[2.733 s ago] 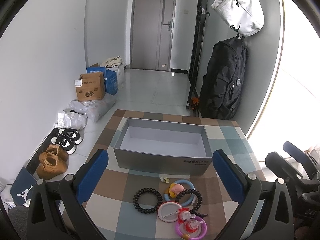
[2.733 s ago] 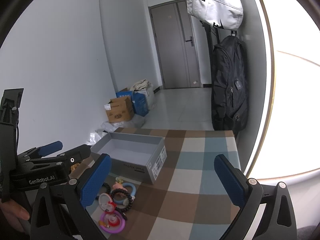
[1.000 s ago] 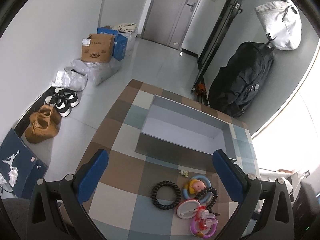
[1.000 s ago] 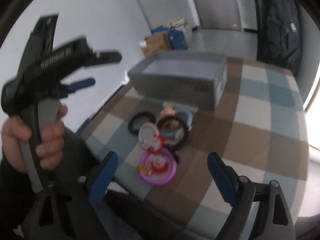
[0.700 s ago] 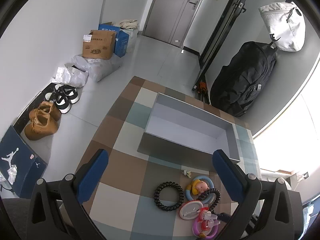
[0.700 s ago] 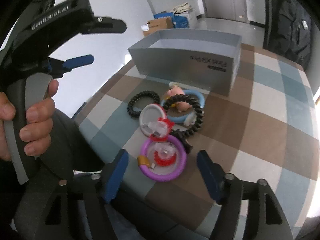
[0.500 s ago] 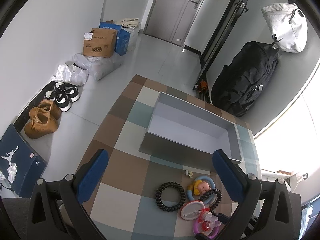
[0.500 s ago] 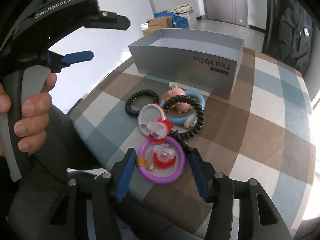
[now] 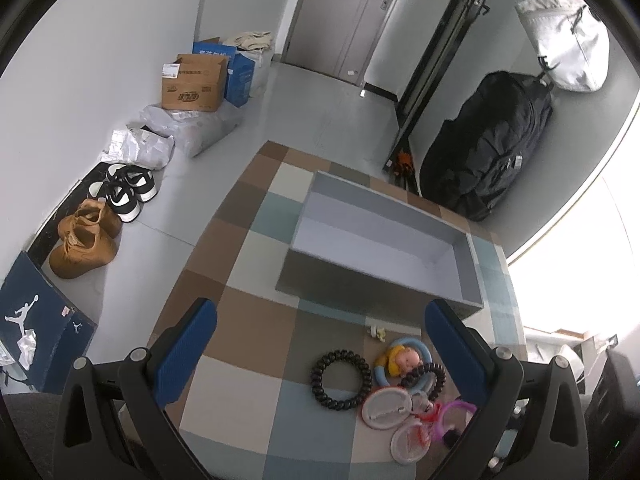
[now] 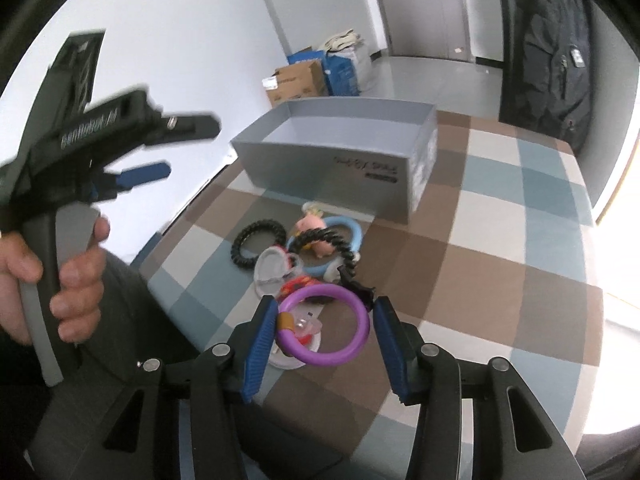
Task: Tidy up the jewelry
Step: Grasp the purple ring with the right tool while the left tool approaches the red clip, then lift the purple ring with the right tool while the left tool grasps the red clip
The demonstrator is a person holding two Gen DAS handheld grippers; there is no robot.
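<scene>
One purple ring [image 10: 325, 330] sits gripped between the right tool's [image 10: 326, 330] pads.

Bright daylight glares from the right; fisheye edges curve, right view motion-blurred.

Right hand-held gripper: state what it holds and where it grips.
The right hand-held gripper holds the purple ring bracelet, its blue pads against opposite outer edges of the hoop, one beside the gold clasp. Its jaws have just been closing.
</scene>
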